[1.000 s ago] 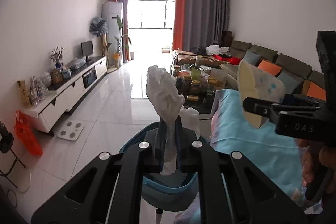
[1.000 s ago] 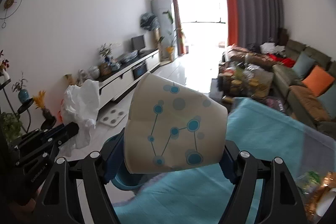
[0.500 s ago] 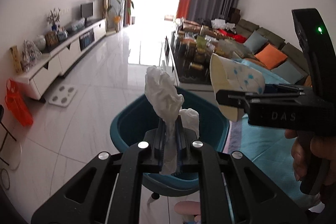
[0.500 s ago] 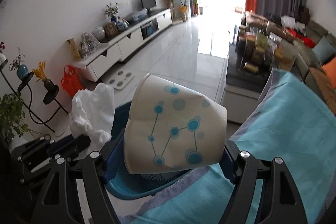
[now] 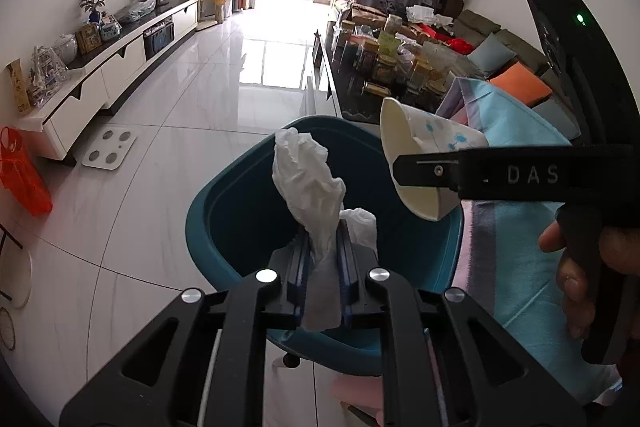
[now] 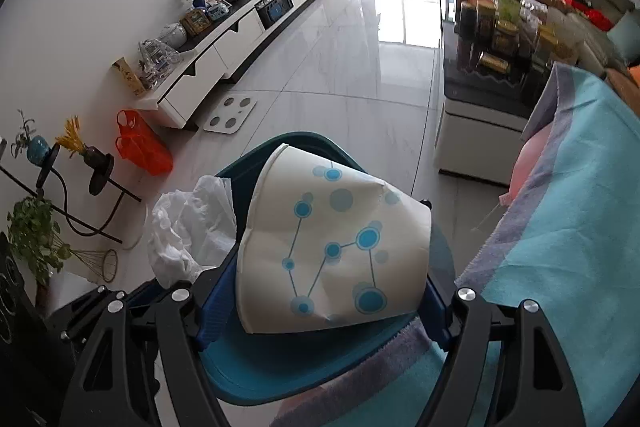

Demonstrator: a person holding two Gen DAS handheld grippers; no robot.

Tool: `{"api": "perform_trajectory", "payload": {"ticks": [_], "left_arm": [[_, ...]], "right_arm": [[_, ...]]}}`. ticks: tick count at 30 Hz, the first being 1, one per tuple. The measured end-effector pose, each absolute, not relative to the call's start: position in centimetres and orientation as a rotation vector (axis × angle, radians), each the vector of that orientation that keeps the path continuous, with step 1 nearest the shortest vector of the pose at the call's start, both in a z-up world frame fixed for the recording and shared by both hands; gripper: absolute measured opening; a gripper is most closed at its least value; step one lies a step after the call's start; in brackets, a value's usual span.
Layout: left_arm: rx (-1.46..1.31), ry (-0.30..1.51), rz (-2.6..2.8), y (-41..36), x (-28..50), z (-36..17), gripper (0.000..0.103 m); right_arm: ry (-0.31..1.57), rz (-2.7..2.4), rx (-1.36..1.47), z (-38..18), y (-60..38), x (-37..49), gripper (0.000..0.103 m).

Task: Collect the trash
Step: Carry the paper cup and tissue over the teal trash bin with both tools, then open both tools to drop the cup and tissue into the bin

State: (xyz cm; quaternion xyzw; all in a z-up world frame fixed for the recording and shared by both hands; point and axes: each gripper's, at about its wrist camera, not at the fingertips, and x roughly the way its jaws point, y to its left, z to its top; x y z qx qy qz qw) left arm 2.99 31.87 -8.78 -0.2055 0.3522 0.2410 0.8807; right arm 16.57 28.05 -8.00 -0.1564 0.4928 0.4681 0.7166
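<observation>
Over the teal bin (image 5: 224, 203), left gripper (image 5: 323, 259) jaws opening around the crumpled tissue (image 5: 308, 183), right gripper (image 6: 328, 291) clamps the paper cup (image 6: 332, 251); both best released squarely above the bin's middle.

Right wrist view. The right gripper (image 6: 326, 301) clamps a crushed paper cup (image 6: 332, 251), white with blue dots joined by lines, its jaws pressing the cup's two sides, mouth away from the camera. Below it stands a teal bin (image 6: 256, 375) on the tiled floor (image 6: 340, 67). At left, the left gripper (image 6: 116, 303) carries a crumpled white tissue (image 6: 188, 231) over the bin's rim. A turquoise cloth (image 6: 560, 227) covers the bench at right. Beyond: an orange bag (image 6: 140, 143), a white scale (image 6: 230, 115), a low TV cabinet (image 6: 224, 43).
</observation>
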Motion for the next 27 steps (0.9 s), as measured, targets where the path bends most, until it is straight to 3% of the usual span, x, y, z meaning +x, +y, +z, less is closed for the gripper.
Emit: {"api": "perform_trajectory", "payload": {"ticks": [5, 9, 11, 18, 21, 27], "left_arm": [[-0.428, 0.748, 0.496, 32.4, 3.5, -9.3, 0.016], [-0.423, 0.743, 0.507, 32.6, 3.7, -9.4, 0.027], [-0.42, 0.733, 0.516, 32.5, 3.6, -9.3, 0.036], [-0.421, 0.703, 0.538, 32.4, 2.8, -8.8, 0.047], [-0.429, 0.686, 0.551, 32.5, 2.3, -8.5, 0.059], [-0.419, 0.624, 0.591, 31.9, 0.6, -6.5, 0.084]], "right_arm": [[1.117, 1.039, -0.356, -8.5, 28.7, 16.8, 0.075], [1.129, 1.051, -0.357, -8.6, 28.9, 16.5, 0.076], [1.129, 1.048, -0.351, -8.5, 29.0, 16.7, 0.081], [1.106, 1.049, -0.325, -7.7, 28.5, 16.8, 0.085], [1.09, 1.052, -0.308, -7.0, 28.0, 16.7, 0.085], [0.978, 1.058, -0.271, -4.2, 25.6, 15.9, 0.096]]}}
